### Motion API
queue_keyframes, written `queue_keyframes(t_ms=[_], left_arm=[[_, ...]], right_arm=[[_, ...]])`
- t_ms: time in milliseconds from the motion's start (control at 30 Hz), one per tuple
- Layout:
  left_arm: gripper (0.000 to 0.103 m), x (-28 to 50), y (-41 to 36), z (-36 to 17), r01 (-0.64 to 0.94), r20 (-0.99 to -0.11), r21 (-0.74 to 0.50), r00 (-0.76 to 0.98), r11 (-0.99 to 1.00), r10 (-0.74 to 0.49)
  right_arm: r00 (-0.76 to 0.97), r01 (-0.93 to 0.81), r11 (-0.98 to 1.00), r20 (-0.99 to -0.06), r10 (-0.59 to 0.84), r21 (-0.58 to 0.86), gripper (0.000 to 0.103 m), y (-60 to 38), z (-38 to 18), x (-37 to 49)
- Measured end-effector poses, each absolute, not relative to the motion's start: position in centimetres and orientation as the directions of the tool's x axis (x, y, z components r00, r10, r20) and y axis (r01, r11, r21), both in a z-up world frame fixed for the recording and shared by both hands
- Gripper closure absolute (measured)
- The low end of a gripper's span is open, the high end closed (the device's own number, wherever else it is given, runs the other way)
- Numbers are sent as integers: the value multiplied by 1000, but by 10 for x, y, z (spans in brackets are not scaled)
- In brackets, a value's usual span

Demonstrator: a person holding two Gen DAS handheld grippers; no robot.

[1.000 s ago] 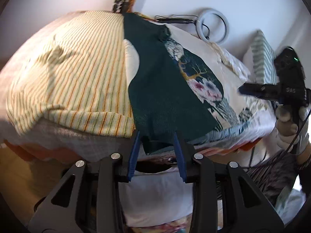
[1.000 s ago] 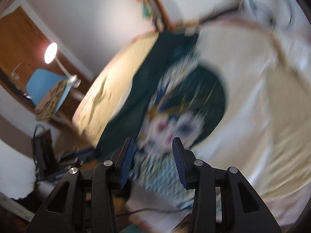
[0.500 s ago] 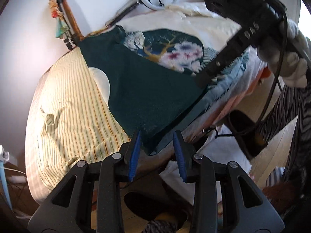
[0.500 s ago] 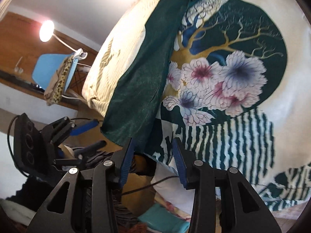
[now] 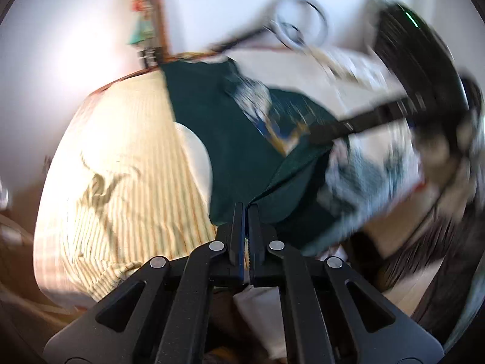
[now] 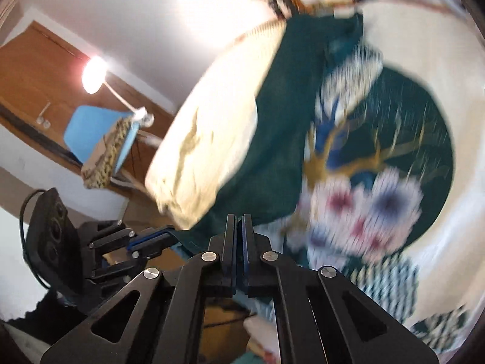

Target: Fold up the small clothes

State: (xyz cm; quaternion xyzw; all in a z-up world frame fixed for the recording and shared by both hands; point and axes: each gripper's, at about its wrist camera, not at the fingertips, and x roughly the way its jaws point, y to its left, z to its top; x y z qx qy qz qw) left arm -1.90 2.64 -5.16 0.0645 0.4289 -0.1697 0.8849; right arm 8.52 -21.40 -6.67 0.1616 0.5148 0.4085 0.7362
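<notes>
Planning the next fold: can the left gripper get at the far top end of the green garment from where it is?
Probably not yet. The left gripper is shut on the green garment at its near edge, so it would have to let go first.

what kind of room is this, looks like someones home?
Most likely a bedroom at home. A bed with a striped cover and a flower-print quilt fills both views, a lamp glows by a wooden door, and a blue chair stands nearby.
</notes>
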Motion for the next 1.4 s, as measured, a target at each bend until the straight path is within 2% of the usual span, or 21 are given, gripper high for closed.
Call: queue_keyframes(t_ms=[67, 167, 267, 367, 433, 533, 633, 800, 933, 1067, 1100, 1133, 1200, 1233, 1300, 1400], left_arm=[[102, -19, 35, -39, 297, -771, -89, 583, 951, -255], [102, -32, 39, -42, 251, -779, -78, 589, 965, -216], [102, -42, 39, -61, 214, -798, -18, 586, 977, -143], [102, -46, 49, -89, 152, -840, -60, 527, 987, -132], [102, -48, 57, -99, 113, -850, -80, 511, 990, -127], [102, -55, 58, -97, 105, -842, -80, 525, 991, -123], [102, -57, 54, -92, 116, -833, -73, 540, 991, -124], [102, -54, 45, -85, 145, -824, -92, 544, 985, -157], [102, -53, 43, -76, 150, -817, -103, 551, 983, -170], [102, -52, 46, -62, 146, -806, -119, 563, 982, -182], [102, -53, 46, -58, 147, -803, -116, 569, 982, -180], [102, -54, 46, -56, 147, -800, -113, 573, 983, -178], [102, -55, 46, -53, 148, -796, -107, 580, 983, -174], [102, -55, 46, -52, 145, -796, -100, 582, 984, -166], [102, -56, 47, -55, 136, -799, -84, 582, 987, -148], [102, -59, 51, -73, 115, -826, -32, 556, 993, -90]], right_arm=[[163, -428, 600, -596, 787, 676, 102, -221, -58, 89], [133, -452, 573, -583, 801, 684, 102, -217, -56, 80], [110, -515, 593, -638, 762, 619, 100, -201, -60, 58], [114, -541, 652, -721, 683, 531, 100, -201, -72, 41], [101, -516, 676, -747, 657, 526, 97, -211, -83, 33], [21, -406, 619, -670, 742, 673, 94, -235, -105, 14], [5, -283, 590, -614, 790, 757, 77, -250, -137, -11], [147, -243, 616, -599, 787, 749, 77, -258, -157, -23], [193, -145, 558, -530, 826, 817, 67, -270, -171, -14], [243, -74, 507, -478, 844, 859, 67, -273, -181, -4], [247, -60, 487, -460, 853, 871, 67, -275, -183, -2], [248, -51, 486, -460, 853, 873, 72, -275, -184, -1], [256, -35, 495, -471, 844, 868, 88, -277, -184, -2], [243, -23, 471, -452, 858, 882, 101, -279, -187, -3], [239, -1, 392, -380, 893, 920, 101, -284, -186, -3], [268, -60, 397, -369, 890, 916, 102, -290, -164, -7]])
